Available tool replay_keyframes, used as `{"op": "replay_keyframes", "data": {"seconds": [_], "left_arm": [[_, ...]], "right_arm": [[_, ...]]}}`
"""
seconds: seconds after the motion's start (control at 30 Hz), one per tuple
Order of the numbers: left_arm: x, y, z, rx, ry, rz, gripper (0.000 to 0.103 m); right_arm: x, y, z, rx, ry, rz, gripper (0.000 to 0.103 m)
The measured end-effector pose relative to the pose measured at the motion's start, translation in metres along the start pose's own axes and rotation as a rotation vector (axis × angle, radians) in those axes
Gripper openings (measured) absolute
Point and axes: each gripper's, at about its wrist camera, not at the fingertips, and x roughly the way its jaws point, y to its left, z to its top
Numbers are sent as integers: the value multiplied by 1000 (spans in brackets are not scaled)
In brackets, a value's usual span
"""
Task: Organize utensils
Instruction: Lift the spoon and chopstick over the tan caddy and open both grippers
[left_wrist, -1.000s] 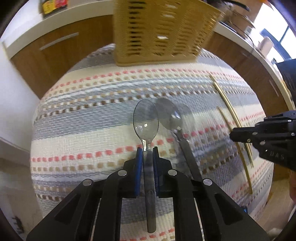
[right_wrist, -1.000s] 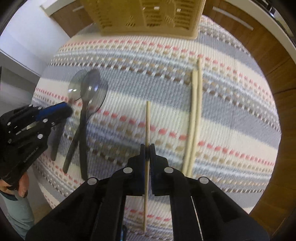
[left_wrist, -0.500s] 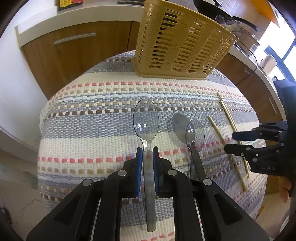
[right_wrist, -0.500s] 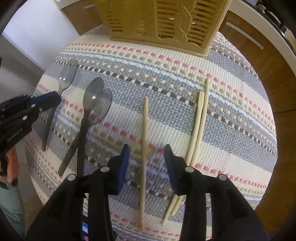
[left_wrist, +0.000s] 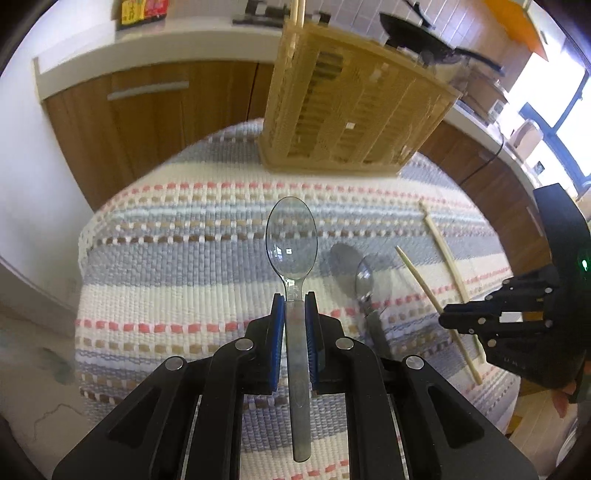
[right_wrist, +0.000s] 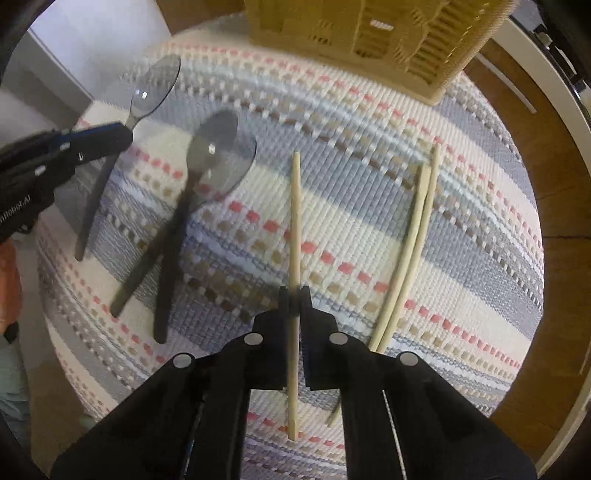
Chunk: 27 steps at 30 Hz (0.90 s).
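My left gripper is shut on the neck of a clear plastic spoon, which it holds above the striped cloth with the bowl pointing at the tan slotted basket. Two more grey spoons lie crossed on the cloth between the grippers. My right gripper is shut on a pale wooden chopstick that runs straight ahead over the cloth. To its right, two more chopsticks lie side by side. In the right wrist view the left gripper comes in from the left with its spoon.
The striped woven cloth covers a small round-edged table. The basket stands at the table's far edge, with a chopstick upright in it. Wooden cabinets and a white counter lie behind, and floor to the left.
My right gripper let go of the chopstick, opened over it, then shut on it again. The left gripper rose with the spoon and tilted up, bringing the basket into fuller view.
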Motion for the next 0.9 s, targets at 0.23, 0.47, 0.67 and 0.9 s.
{"op": "replay_keyframes", "data": {"seconds": [0.23,0.47,0.67,0.9], "left_arm": [[-45,-13,15,4,-149,-49,9],[-93,-32,38,7,-304,-91,9],[-130,-42,68,9,-459,-135,9],[-154,-52,118,17,-628,-142,9]], "right_arm": [[-59,-11,-16,-8,-208,76,4],[-118,-49,-24,3,-431,129,4],[-177,-67,-18,25,-652,136,4],[-229,-92,7,85,-914,44,4]]}}
